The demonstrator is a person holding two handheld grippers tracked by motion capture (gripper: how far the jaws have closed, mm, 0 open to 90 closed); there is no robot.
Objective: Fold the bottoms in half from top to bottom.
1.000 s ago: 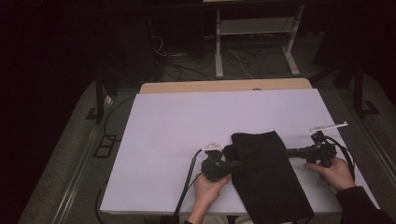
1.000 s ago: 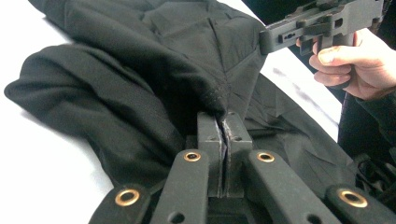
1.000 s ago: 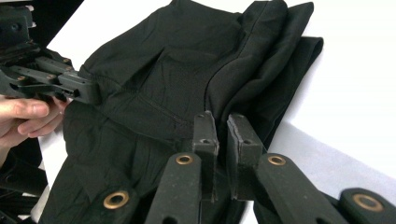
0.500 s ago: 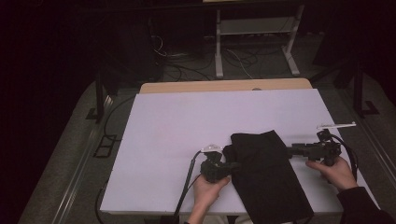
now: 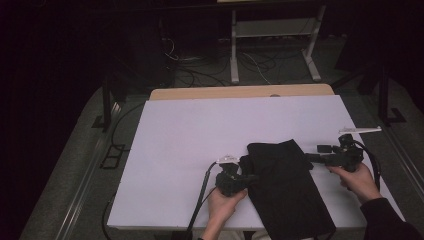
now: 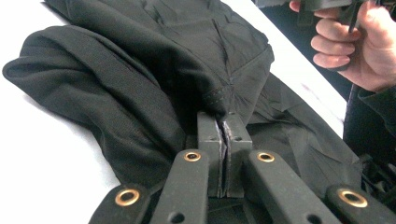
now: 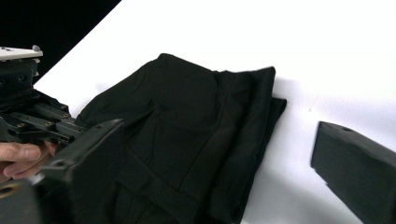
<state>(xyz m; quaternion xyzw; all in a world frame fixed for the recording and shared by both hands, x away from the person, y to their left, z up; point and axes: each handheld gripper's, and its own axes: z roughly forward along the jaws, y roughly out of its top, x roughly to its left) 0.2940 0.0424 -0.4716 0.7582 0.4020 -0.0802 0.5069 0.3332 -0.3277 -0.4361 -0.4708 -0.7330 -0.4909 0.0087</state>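
A black folded garment (image 5: 285, 190) lies on the white table (image 5: 200, 140) at the near right, its lower end reaching over the front edge. My left gripper (image 5: 248, 176) is shut on its left edge; in the left gripper view the jaws pinch a fold of the cloth (image 6: 223, 122). My right gripper (image 5: 316, 154) sits at the garment's right edge, and its jaws have just been opening. In the right gripper view they stand wide apart (image 7: 219, 154) with the garment (image 7: 187, 126) lying low between them, untouched by the pads.
A wooden board (image 5: 240, 92) shows behind the table's far edge. Beyond it a white metal stand (image 5: 272, 50) and cables lie on the dark floor. The left and far parts of the table are bare white.
The right gripper's jaws have spread from shut to wide open and let go of the garment's right edge. That hand shifted slightly right. The left gripper kept still.
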